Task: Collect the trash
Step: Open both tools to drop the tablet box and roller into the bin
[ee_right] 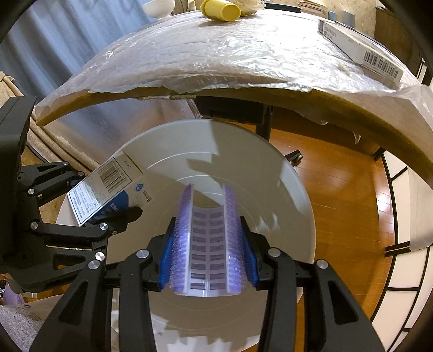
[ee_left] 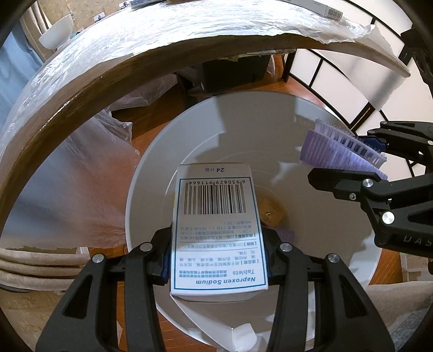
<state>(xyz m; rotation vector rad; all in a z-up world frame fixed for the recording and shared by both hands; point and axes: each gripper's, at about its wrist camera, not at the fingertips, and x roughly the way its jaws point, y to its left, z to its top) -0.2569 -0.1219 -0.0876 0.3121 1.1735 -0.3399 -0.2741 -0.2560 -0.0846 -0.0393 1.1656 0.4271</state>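
My left gripper (ee_left: 216,260) is shut on a white tablet box (ee_left: 216,232) with a barcode, held over the open mouth of a white round bin (ee_left: 338,270). In the right wrist view the same tablet box (ee_right: 108,186) and left gripper (ee_right: 108,214) show at the left over the bin (ee_right: 284,189). My right gripper (ee_right: 208,260) is shut on a bent purple blister strip (ee_right: 208,241), also above the bin. That purple strip (ee_left: 343,151) and right gripper (ee_left: 351,159) show at the right in the left wrist view. A brown scrap (ee_left: 272,212) lies on the bin's bottom.
A wooden table (ee_right: 338,103) covered with crinkled plastic film stands just beyond the bin. On it lie a long white carton (ee_right: 360,48), a yellow cup (ee_right: 222,10) on its side and a white bowl (ee_left: 58,31). Wooden floor (ee_right: 338,189) lies right; beige cloth left.
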